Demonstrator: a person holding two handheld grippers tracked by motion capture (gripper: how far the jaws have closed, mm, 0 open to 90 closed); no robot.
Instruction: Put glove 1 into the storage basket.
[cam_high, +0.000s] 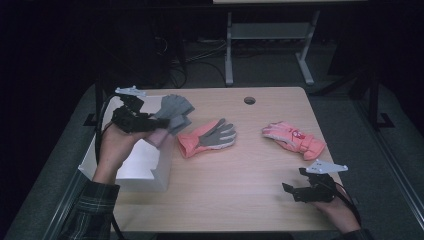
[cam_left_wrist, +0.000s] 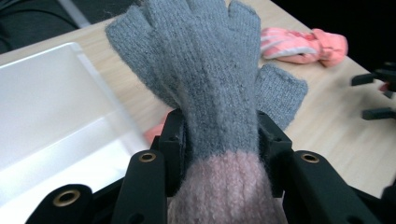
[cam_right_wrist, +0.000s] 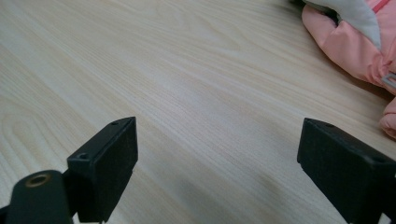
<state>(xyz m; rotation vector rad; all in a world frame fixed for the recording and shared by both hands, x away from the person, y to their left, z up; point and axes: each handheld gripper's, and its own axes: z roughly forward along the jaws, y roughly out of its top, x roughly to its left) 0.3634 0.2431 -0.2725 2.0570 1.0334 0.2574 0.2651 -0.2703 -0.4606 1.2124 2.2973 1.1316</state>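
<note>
- Nearest the person, the right gripper (cam_high: 300, 188) sits low over the wooden table (cam_high: 240, 200) at about five o'clock. Its jaws stand wide with nothing between them, and the right gripper view has bare wood grain between the pads.
- At about eight o'clock on the table's left edge stands the white bin (cam_high: 145, 167), open at the top. The left gripper view has its pale floor (cam_left_wrist: 60, 116) just left of the jaws.
- Above that bin, the left gripper (cam_high: 150, 122) holds the grey knitted glove (cam_high: 175, 111). The jaws pinch it narrowly where the grey knit meets the pink cuff (cam_left_wrist: 224, 191), pads pressing on both sides.
- The grey knitted glove's (cam_left_wrist: 205, 70) long axis runs straight out from the jaws: the cuff is back toward the hand, and the fingers fan away toward the table's centre, at roughly two o'clock from the grip.
- So the relation that counts is that the bin lies below and toward seven o'clock of the held glove. My judgement is that the left hand is by far the nearer to it, and a drop needs the glove brought over the opening.
- Farther out, a coral and grey glove (cam_high: 207, 136) lies flat near the centre.
- A pink padded glove (cam_high: 295, 139) lies at about two o'clock, well apart from both grippers.
</note>
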